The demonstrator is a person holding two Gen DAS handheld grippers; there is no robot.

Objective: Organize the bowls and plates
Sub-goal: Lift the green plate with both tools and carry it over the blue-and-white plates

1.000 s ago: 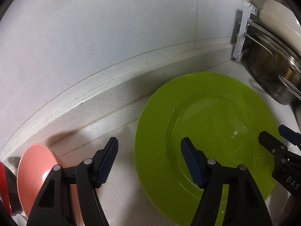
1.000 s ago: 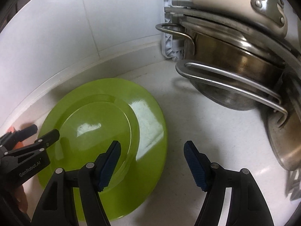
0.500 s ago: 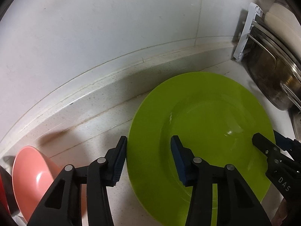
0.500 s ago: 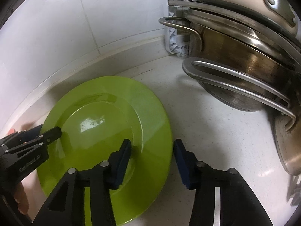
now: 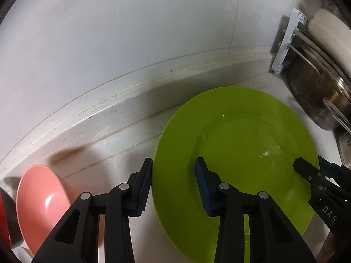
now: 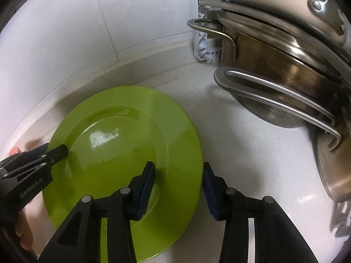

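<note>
Two grippers, left (image 5: pixel 173 184) and right (image 6: pixel 178 189), each with fingers part-open astride opposite rims of one green plate (image 6: pixel 122 153) lying flat on the white table (image 6: pixel 252 164) by the steel pots (image 6: pixel 285 83): close both evenly, then lift level.

glossy green plate (image 5: pixel 241 135), shiny steel pots (image 6: pixel 274 76)

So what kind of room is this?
Most likely a home kitchen counter: a green plate lies on the pale worktop against a white tiled wall, with steel pots stacked beside it.
</note>
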